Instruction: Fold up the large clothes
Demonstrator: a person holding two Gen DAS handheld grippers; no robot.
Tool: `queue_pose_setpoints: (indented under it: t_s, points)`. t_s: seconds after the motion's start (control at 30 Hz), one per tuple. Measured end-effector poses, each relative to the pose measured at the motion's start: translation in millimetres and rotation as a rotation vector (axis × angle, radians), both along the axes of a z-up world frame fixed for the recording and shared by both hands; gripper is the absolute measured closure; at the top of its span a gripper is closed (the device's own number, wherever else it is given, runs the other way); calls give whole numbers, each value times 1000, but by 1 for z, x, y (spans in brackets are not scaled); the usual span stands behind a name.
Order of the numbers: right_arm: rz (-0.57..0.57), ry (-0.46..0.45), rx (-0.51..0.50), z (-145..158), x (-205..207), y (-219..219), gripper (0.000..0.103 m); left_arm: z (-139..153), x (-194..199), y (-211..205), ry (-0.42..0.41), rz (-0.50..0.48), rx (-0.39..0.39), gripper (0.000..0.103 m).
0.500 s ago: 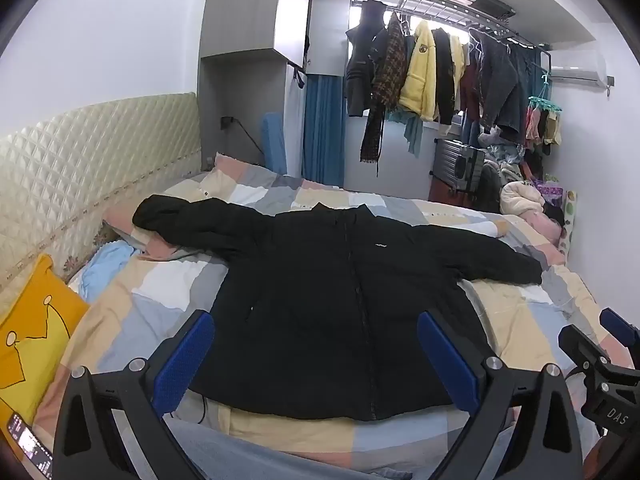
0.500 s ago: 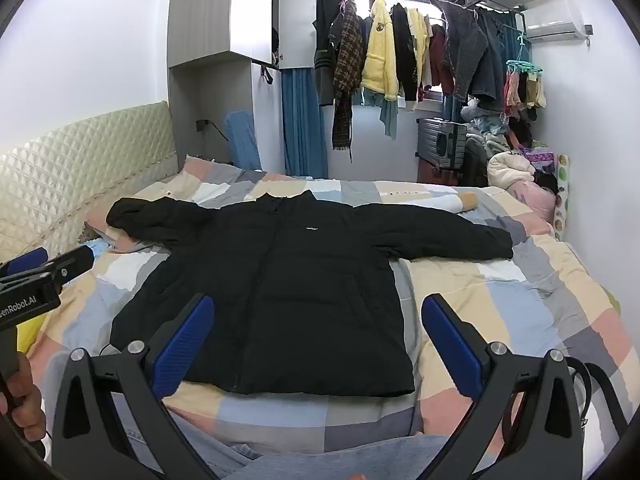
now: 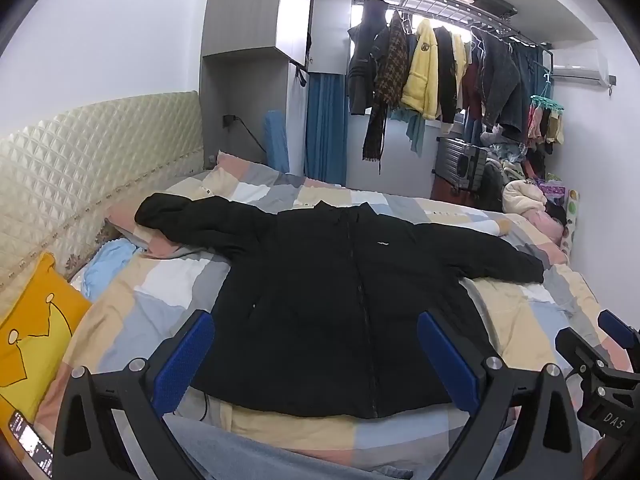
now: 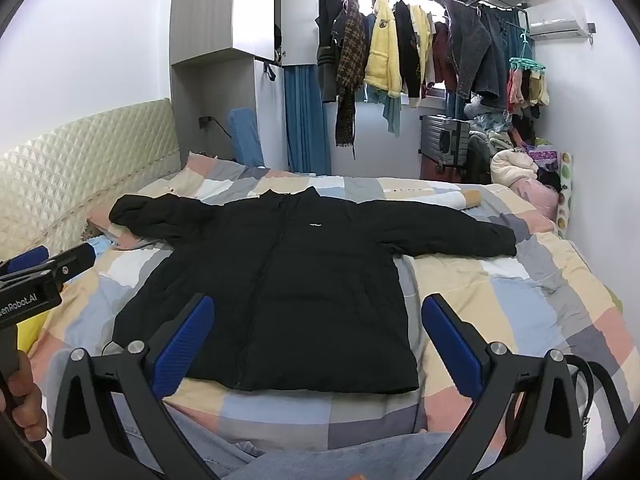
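Note:
A large black padded jacket (image 3: 340,292) lies flat and front-up on the bed, zip closed, both sleeves spread out to the sides. It also shows in the right wrist view (image 4: 280,288). My left gripper (image 3: 316,356) is open and empty, held above the jacket's near hem. My right gripper (image 4: 318,344) is open and empty, also above the hem, to the right of the left one. Neither touches the jacket.
The bed has a patchwork cover (image 4: 500,288) and a quilted headboard (image 3: 80,168) on the left. A yellow pillow (image 3: 32,336) lies at the near left. Hanging clothes (image 4: 400,48) and a suitcase (image 4: 444,140) stand beyond the far edge.
Both grippers have lifted and drawn back slightly; the jacket sits a little lower in view. Nothing was taken hold of.

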State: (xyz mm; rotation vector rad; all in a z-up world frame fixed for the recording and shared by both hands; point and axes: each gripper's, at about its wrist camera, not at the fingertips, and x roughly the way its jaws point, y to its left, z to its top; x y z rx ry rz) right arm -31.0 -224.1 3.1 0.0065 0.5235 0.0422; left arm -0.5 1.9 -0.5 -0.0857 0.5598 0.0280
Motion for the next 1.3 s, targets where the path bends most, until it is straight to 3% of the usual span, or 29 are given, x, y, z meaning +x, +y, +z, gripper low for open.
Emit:
queue_pose_setpoints:
  t_s: [0.23, 1.3]
  points:
    - [10, 1, -5, -13, -3, 2, 0, 0, 0, -3, 2, -2, 4, 0]
    - [-14, 8, -15, 1, -5, 1, 0, -4, 1, 4, 27, -9, -17, 0]
